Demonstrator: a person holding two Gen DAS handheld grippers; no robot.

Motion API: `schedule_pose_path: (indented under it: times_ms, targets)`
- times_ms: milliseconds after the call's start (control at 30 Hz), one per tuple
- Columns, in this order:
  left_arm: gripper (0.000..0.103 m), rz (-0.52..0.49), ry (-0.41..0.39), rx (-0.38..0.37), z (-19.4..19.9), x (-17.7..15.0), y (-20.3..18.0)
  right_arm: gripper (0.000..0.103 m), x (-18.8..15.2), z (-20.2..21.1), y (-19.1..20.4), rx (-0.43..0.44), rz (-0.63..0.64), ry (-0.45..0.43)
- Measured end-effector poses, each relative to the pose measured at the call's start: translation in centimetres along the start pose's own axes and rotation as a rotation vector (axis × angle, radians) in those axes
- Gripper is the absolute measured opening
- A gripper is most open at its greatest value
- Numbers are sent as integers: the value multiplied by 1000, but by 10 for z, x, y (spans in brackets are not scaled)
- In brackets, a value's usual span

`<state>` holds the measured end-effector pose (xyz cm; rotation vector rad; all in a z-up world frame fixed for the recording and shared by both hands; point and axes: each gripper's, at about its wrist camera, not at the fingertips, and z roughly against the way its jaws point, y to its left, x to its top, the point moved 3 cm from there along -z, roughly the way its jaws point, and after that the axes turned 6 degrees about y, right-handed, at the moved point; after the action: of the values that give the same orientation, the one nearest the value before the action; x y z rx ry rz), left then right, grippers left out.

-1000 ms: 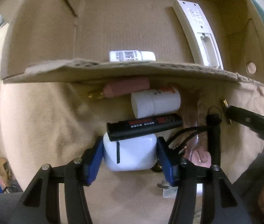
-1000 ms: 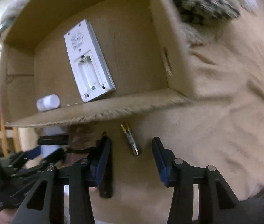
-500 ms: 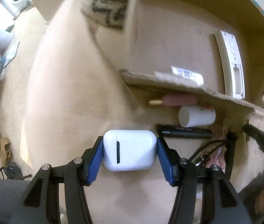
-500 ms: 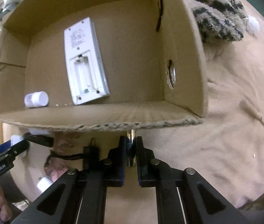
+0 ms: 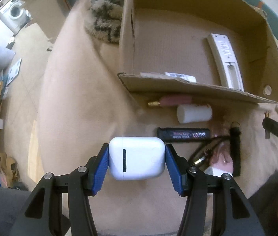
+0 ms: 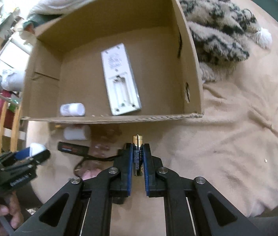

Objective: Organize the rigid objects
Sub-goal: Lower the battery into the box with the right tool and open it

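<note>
My left gripper (image 5: 137, 162) is shut on a white earbud case (image 5: 137, 158) and holds it above the beige blanket, in front of and left of the cardboard box (image 5: 178, 84). My right gripper (image 6: 137, 153) is shut on a gold and black battery (image 6: 137, 157), lifted before the box's (image 6: 109, 119) front wall. Inside the box lie a white remote (image 6: 120, 78), back up with its battery bay open, and a small white tube (image 6: 72, 109). In front of the box lie a pink tube (image 5: 170, 100), a white cylinder (image 5: 194, 113) and a black stick (image 5: 183, 134).
A black cable and strap (image 5: 235, 149) lie right of the black stick. A spotted fleece (image 6: 217, 31) lies beside the box. The blanket (image 6: 227, 137) spreads out to the right. The left gripper shows in the right wrist view (image 6: 26, 155) at the left edge.
My left gripper lifted the earbud case and drew it back and to the left. My right gripper closed on the battery and raised it off the blanket.
</note>
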<state>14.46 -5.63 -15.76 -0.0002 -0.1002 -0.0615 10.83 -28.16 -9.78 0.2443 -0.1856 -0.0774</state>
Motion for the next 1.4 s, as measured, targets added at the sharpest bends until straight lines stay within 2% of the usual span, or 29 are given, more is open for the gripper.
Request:
schedule_pose_path:
  times_ms: [133,333,400,533,767,900,1033,1167,1400]
  targets:
    - [52,13,-24,-71,23,-16,-6,11,-3,19,-5,51,27,-45]
    - [52,46,-112,-90,59,-15,-1,11,-5,43,7,97,86,-141]
    - [52,49,-153,-85,71,-3,3,11,-3,38,22,105,96,-185]
    - [52,37,-222,-64,84,19,8,11,9,48,23,118,89,-263]
    - [52,-8,-282,-46,103,57,-1,11,44,59,11,128,56,-320]
    - [52,-13,-292,-48,105,80,-8,11,66,59,7,113,66,-329]
    - [52,-30,-292,-58,92,97,-18,11,84,47,-6,123,24,-299]
    - [52,-26,-270,-104,67,103,-21,11,86,21,-19,152,-59,-225]
    - [52,-54,-245,-78,36,101,-25,11,80,-1,-15,113,-47,-155]
